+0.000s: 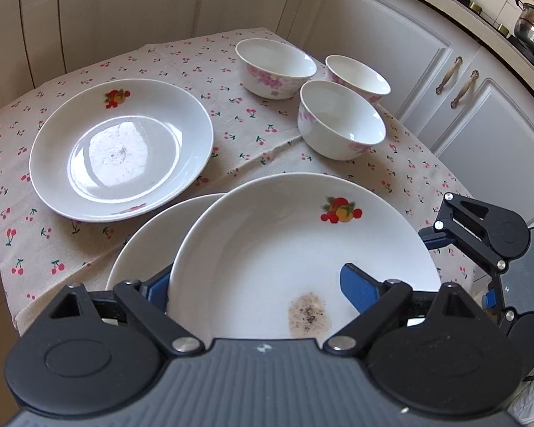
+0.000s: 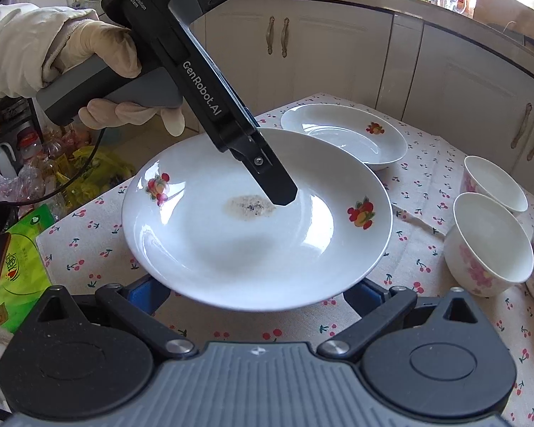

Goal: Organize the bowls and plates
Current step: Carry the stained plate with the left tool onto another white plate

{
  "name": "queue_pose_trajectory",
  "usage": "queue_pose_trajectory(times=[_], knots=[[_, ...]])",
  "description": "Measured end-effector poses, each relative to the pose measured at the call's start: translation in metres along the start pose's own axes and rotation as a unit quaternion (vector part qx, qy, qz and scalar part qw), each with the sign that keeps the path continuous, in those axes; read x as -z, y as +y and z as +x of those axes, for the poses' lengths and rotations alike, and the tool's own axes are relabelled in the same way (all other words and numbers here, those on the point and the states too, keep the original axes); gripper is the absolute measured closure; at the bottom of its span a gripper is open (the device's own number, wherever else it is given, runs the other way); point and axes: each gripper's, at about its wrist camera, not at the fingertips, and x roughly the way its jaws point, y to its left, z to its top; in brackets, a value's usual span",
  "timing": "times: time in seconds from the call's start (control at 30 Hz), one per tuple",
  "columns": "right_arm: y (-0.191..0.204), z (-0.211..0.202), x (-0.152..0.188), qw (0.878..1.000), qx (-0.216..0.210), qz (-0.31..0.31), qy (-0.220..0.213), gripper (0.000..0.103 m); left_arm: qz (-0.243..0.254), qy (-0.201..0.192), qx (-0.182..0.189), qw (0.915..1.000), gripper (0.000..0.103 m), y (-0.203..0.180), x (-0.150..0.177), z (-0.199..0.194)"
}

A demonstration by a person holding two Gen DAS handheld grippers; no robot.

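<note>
The left hand-held gripper [image 1: 256, 284] clamps the rim of a stained plate [image 1: 302, 256], holding it over a second plate [image 1: 142, 245] on the desk [image 1: 249, 135], near three empty bowls [image 1: 341, 117]; the right hand-held gripper [image 2: 256, 293] is wide, holding nothing

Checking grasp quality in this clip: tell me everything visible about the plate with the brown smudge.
The smudged plate is white, glossy, ceramic-looking and shallow, with fruit decals on its rim and a brownish speckled stain near the centre. The left gripper is shut on its rim, one finger inside the well. It sits tilted, partly over a second plate, above the cherry-print tablecloth. Whether it rests on that plate cannot be told.
</note>
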Motion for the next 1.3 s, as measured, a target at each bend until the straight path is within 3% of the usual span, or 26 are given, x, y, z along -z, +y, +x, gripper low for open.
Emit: queue_pose_trajectory(times=[0.4,1.3], knots=[[0.009,0.009,-0.013,1.000,0.009,0.002,0.012,0.000,-0.018,0.011,0.003,0.9998,0.010,0.019,0.005,0.013],[0.011,0.011,-0.013,1.000,0.007,0.004,-0.001,0.000,0.013,0.059,-0.053,0.9968,0.010,0.016,0.001,0.012]])
